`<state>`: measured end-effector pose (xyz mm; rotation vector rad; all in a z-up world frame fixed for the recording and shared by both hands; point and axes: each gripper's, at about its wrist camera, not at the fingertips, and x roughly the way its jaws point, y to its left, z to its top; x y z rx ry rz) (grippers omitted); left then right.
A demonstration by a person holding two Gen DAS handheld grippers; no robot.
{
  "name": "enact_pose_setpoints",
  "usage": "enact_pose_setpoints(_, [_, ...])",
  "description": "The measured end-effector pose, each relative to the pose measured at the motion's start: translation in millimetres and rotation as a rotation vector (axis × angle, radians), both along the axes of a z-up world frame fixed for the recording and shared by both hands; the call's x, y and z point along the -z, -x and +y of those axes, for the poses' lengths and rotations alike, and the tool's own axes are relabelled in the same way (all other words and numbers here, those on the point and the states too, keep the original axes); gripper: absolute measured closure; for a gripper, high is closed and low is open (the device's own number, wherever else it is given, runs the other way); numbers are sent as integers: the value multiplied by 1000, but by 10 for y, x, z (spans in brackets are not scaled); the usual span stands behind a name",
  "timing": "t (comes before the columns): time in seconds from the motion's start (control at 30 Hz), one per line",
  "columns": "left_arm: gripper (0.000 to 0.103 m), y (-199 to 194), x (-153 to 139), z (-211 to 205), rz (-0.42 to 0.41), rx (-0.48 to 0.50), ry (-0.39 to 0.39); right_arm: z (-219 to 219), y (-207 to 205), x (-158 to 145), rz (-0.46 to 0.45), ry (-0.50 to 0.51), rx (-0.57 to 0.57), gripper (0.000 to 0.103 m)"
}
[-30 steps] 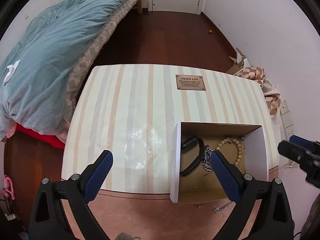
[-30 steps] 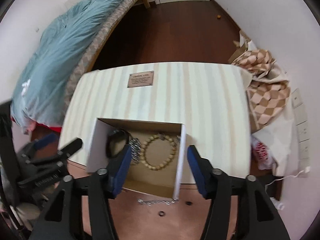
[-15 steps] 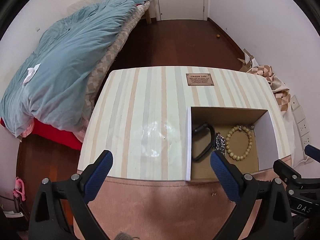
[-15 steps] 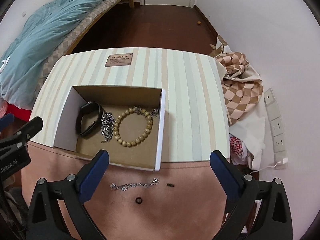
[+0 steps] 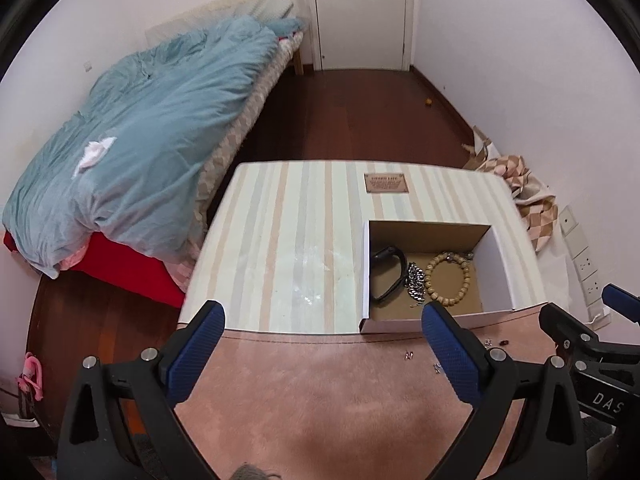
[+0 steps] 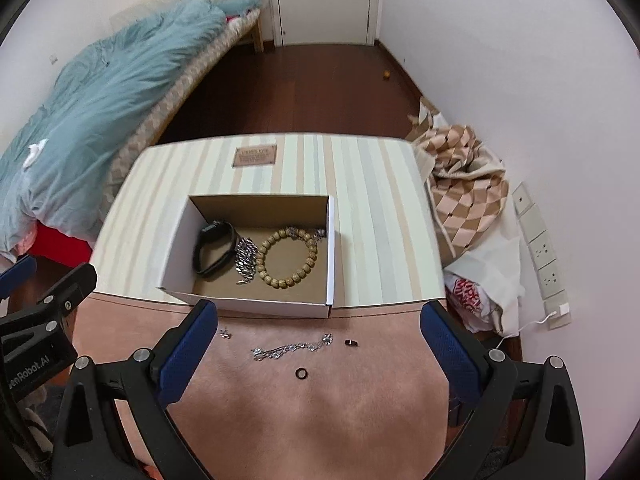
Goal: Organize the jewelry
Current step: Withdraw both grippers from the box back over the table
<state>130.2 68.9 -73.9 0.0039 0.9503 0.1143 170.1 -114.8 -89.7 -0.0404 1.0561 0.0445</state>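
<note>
Both grippers hover above the near edge of the tabletop, nothing held. Left gripper (image 5: 322, 342) jaws spread wide, over the pink felt mat (image 5: 340, 392). Right gripper (image 6: 318, 342) also spread wide, over the same pink mat, straddling the loose pieces. Open white cardboard box with brown inside (image 6: 330, 240) sits on the striped cream-and-beige tabletop (image 6: 380, 208), its near wall at the mat's far edge. Inside the box: black strap wristband (image 6: 214, 248) at left, silver chunky chain bracelet (image 6: 245, 258) just beside it, tan wooden bead bracelet (image 6: 287, 252) to the right, lying flat. On the mat outside the box: thin silver chain (image 6: 290, 349), small black ring (image 6: 301, 373) near it, tiny dark clasp-like piece (image 6: 351, 343) right of the chain, small silver bit (image 6: 225, 335) at left. Bed with light blue duvet (image 5: 152, 152) on the left, checkered beige cloth (image 6: 460, 184) on the floor at right.
</note>
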Motion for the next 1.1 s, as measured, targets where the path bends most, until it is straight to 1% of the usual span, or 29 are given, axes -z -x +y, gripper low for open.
enact_pose_setpoints(0.1, [3,172,-157,16,-27,3,8,33,175,-207,-43,-3,-4,1])
enact_pose_setpoints(0.23, [3,378,-344,41,-62,-7,-5,76,348,-391,-74,-20,-13,1])
enact_pose_setpoints(0.33, [3,483,-396,79,-72,-13,-4,80,457,-463,-79,-40,-16,1])
enact_pose_setpoints(0.43, [3,583,-334,131,-66,-43,-4,27,547,-423,-63,-81,-8,1])
enact_pose_setpoints(0.5, [3,636,-217,163,-47,-70,-9,-36,602,-309,-44,-97,9,0])
enact_pose_setpoints(0.57, [3,689,-17,189,-2,-90,-21,-98,633,-162,-20,-106,27,0])
enact_pose_setpoints(0.73, [3,725,572,276,120,-138,-35,-313,657,436,63,-132,95,1])
enact_pose_setpoints(0.8, [3,706,764,283,154,-151,-41,-379,668,639,78,-145,115,1])
enact_pose_setpoints(0.83, [3,683,852,282,171,-154,-43,-404,662,786,89,-165,115,2])
enact_pose_setpoints(0.87, [3,687,912,266,185,-156,-42,-419,643,905,105,-191,107,5])
enact_pose_setpoints(0.93, [3,662,1073,249,217,-158,-54,-434,610,1117,128,-226,98,30])
enact_pose_setpoints(1.0, [3,638,1192,213,239,-155,-74,-397,582,1285,126,-224,85,37])
enact_pose_setpoints(1.07, [3,617,1300,216,262,-151,-80,-335,555,1380,108,-223,65,44])
enact_pose_setpoints(1.1, [3,602,1346,204,271,-150,-85,-285,546,1425,95,-205,50,48])
